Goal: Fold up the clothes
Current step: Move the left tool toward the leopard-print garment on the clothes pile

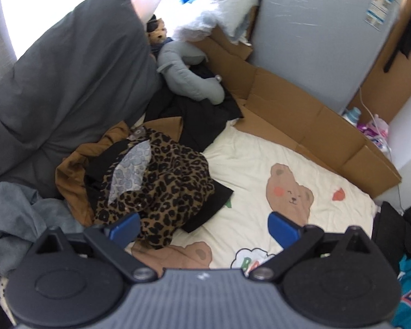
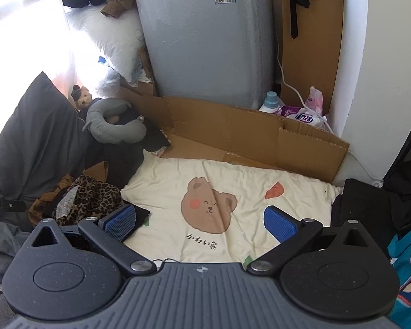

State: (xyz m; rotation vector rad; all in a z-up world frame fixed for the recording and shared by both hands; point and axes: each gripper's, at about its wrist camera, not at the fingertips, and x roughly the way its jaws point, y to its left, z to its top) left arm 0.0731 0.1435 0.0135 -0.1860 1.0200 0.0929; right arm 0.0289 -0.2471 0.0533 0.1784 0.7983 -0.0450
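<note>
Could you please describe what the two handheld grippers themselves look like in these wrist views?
The left gripper and right gripper look alike: a ribbed grey body with a small white mark, two round black housings, black linkage arms with silver pivot screws, and blue fingers with grid-textured pads. No hands or sleeves show.

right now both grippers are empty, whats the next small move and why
Probably ease the left gripper forward and left onto the leopard print garment to grasp it: both grippers are open, it tops the clothes pile, and the cream bear sheet beside it lies bare for folding.
</note>
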